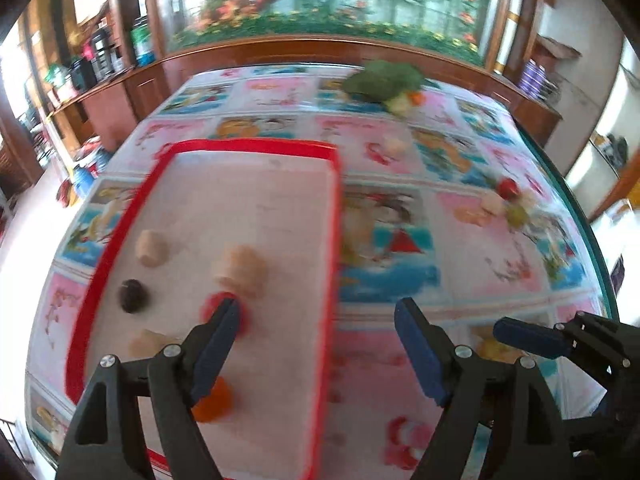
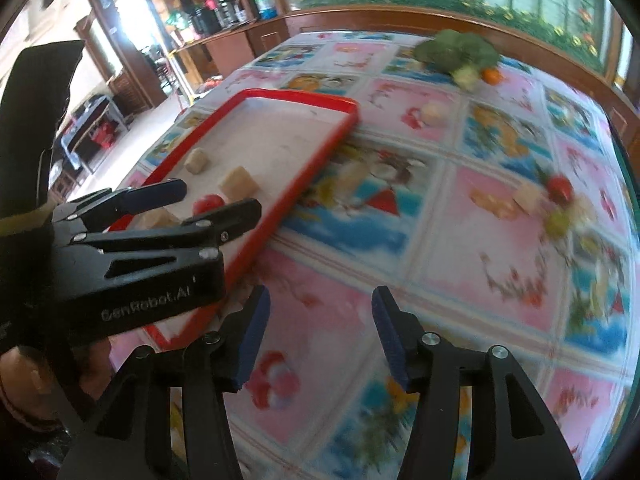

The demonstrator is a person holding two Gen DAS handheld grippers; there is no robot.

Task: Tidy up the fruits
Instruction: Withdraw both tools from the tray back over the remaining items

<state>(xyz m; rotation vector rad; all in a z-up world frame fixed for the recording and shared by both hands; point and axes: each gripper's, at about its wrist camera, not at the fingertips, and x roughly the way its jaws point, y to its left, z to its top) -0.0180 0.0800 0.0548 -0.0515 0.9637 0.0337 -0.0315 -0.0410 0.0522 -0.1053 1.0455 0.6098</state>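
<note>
The left hand-held gripper [image 1: 316,344] hung wide open and empty over the red-rimmed white plastic tray [image 1: 256,148]; the right hand-held gripper [image 2: 320,328] gaped empty above the cartoon-print table [image 2: 500,248]. Pale fruit chunks [image 1: 151,247] lay in the tray. Farther off sat a red fruit [image 2: 559,187] and green broccoli [image 2: 456,54].

Only legible txt I can make out is "GenRobot.AI" in pale letters on the black body of the left claw [image 2: 218,206], seen via right wrist cam; prints on the tabletop cloth [image 2: 460,240] too blurred to read.
</note>
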